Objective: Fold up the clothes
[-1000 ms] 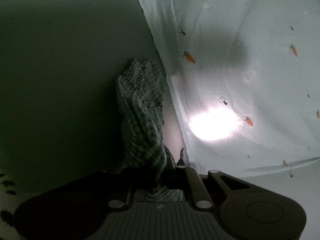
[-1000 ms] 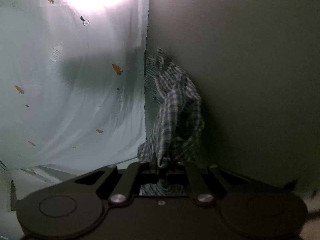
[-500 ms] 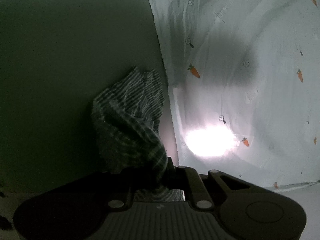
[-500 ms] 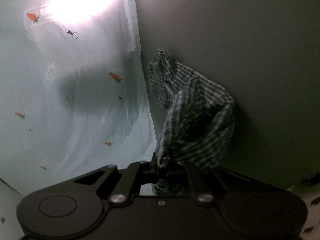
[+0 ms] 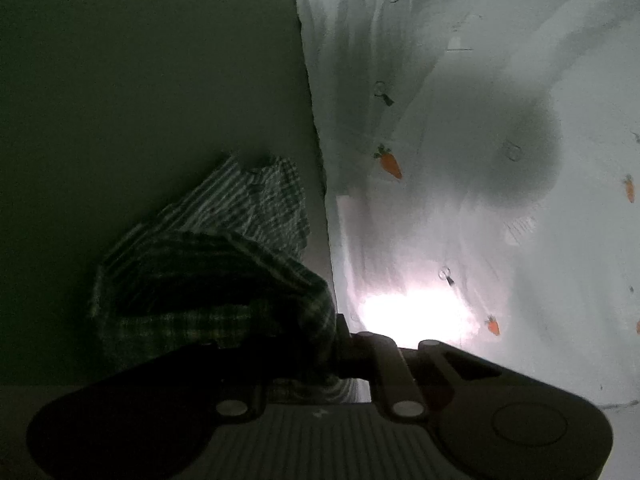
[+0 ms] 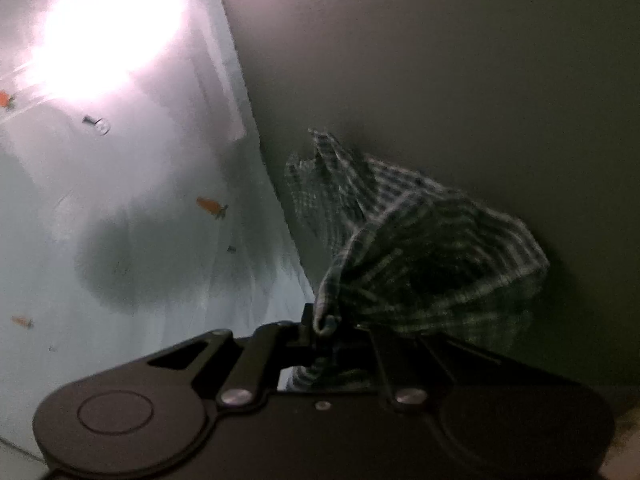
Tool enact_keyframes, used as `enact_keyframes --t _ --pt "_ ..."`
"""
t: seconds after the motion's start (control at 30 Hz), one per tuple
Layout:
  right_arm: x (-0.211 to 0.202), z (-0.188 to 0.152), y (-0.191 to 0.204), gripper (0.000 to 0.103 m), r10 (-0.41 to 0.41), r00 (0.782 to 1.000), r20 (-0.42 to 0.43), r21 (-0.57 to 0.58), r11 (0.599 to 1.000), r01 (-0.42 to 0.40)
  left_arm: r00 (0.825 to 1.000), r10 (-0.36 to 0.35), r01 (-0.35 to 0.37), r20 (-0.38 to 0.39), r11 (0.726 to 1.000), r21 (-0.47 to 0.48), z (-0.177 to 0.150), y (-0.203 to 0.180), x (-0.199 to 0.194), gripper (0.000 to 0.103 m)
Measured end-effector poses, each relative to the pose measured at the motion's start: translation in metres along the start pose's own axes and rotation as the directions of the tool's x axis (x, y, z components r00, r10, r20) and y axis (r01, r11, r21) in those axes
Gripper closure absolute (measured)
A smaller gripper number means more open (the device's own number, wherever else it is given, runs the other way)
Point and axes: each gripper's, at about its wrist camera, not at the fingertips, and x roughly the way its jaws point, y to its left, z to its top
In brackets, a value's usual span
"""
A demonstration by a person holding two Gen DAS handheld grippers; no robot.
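Observation:
A dark green and white plaid garment [image 5: 216, 264] hangs bunched from my left gripper [image 5: 320, 344], which is shut on one edge of it. In the right wrist view the same plaid garment [image 6: 432, 256] billows open from my right gripper [image 6: 332, 328], which is shut on another edge. The cloth is held in the air in front of a plain dark wall. Its lower part is hidden behind the gripper bodies.
A pale sheet with small carrot prints [image 5: 480, 160] hangs to the right in the left wrist view and to the left in the right wrist view [image 6: 120, 220]. A bright light glare [image 6: 104, 36] shines through it. A dark green wall [image 5: 140, 80] fills the other side.
The garment has spread from a narrow hanging strip into a wider, billowing shape. Both grippers keep their hold, and the views have tilted.

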Motion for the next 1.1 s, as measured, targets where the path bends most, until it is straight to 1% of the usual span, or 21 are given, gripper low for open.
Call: enact_keyframes --t 0.17,0.33,0.37,0.4,0.43,0.47,0.5,0.53,0.6,0.63,0.67,0.7,0.73,0.77,0.83,0.87,0.9,0.93,0.97,1.03,1.1 --pt "0.047 0.029 0.028 0.094 -0.021 1.0 0.007 0.016 1.0 0.021 1.0 0.025 -0.025 -0.004 1.0 -0.001 0.031 -0.012 0.045 0.087" --pt "0.097 0.063 0.051 0.092 -0.052 0.999 0.001 0.0 0.999 0.052 0.997 0.076 -0.077 0.013 0.997 0.018 0.063 -0.02 0.095 0.082" --pt "0.107 0.071 0.054 0.09 -0.056 0.998 -0.004 -0.004 0.998 0.056 0.996 0.093 -0.093 0.019 0.995 0.026 0.069 -0.021 0.103 0.075" --pt "0.119 0.078 0.057 0.089 -0.06 0.998 -0.011 -0.012 0.998 0.06 0.994 0.109 -0.11 0.032 0.993 0.031 0.076 -0.021 0.111 0.063" --pt "0.127 0.084 0.059 0.085 -0.064 0.998 -0.014 -0.021 0.998 0.064 0.991 0.125 -0.127 0.045 0.991 0.036 0.083 -0.021 0.118 0.053" --pt "0.134 0.089 0.061 0.078 -0.067 0.998 -0.015 -0.033 0.997 0.066 0.989 0.131 -0.133 0.064 0.99 0.035 0.089 -0.021 0.122 0.036" --pt "0.139 0.094 0.063 0.074 -0.067 0.998 -0.015 -0.051 0.997 0.066 0.987 0.129 -0.132 0.092 0.991 0.035 0.093 -0.021 0.124 0.029" --pt "0.144 0.098 0.066 0.067 -0.067 0.998 -0.016 -0.069 0.995 0.066 0.986 0.117 -0.123 0.121 0.992 0.039 0.098 -0.023 0.124 0.028" --pt "0.15 0.104 0.073 0.064 -0.068 0.998 -0.005 -0.135 0.989 0.067 0.984 0.101 -0.116 0.149 0.989 0.089 0.106 -0.03 0.123 0.023" --pt "0.151 0.103 0.079 0.058 -0.075 0.997 0.008 -0.194 0.978 0.075 0.978 0.116 -0.142 0.171 0.979 0.146 0.107 -0.036 0.121 0.022" --pt "0.149 0.1 0.088 0.053 -0.089 0.996 0.028 -0.279 0.956 0.093 0.972 0.131 -0.17 0.193 0.964 0.203 0.107 -0.042 0.119 0.021" --pt "0.147 0.094 0.096 0.051 -0.105 0.993 0.055 -0.374 0.92 0.118 0.964 0.167 -0.223 0.207 0.932 0.287 0.104 -0.049 0.119 0.02" --pt "0.145 0.087 0.104 0.049 -0.124 0.989 0.083 -0.47 0.87 0.149 0.954 0.201 -0.273 0.223 0.889 0.368 0.1 -0.056 0.118 0.02" --pt "0.144 0.075 0.111 0.044 -0.155 0.981 0.117 -0.571 0.798 0.194 0.942 0.241 -0.324 0.233 0.837 0.442 0.095 -0.061 0.12 0.02" --pt "0.142 0.051 0.123 0.036 -0.2 0.961 0.19 -0.74 0.615 0.274 0.908 0.332 -0.419 0.257 0.695 0.584 0.077 -0.066 0.124 0.02" --pt "0.142 0.036 0.123 0.033 -0.209 0.954 0.214 -0.807 0.512 0.294 0.896 0.363 -0.44 0.257 0.643 0.627 0.069 -0.065 0.127 0.02" --pt "0.142 0.021 0.123 0.031 -0.216 0.946 0.24 -0.862 0.402 0.31 0.889 0.386 -0.447 0.247 0.611 0.654 0.062 -0.062 0.13 0.02" --pt "0.142 0.006 0.122 0.026 -0.221 0.94 0.26 -0.902 0.291 0.318 0.881 0.409 -0.452 0.237 0.579 0.679 0.054 -0.06 0.133 0.02" --pt "0.145 -0.007 0.116 0.021 -0.231 0.936 0.265 -0.929 0.2 0.312 0.875 0.425 -0.456 0.233 0.56 0.691 0.049 -0.057 0.135 0.02" --pt "0.15 -0.024 0.104 0.017 -0.252 0.924 0.289 -0.949 0.052 0.311 0.86 0.457 -0.465 0.226 0.521 0.716 0.038 -0.051 0.141 0.019" --pt "0.153 -0.038 0.091 0.015 -0.264 0.909 0.322 -0.947 -0.092 0.308 0.83 0.494 -0.5 0.26 0.45 0.74 0.029 -0.046 0.15 0.019"
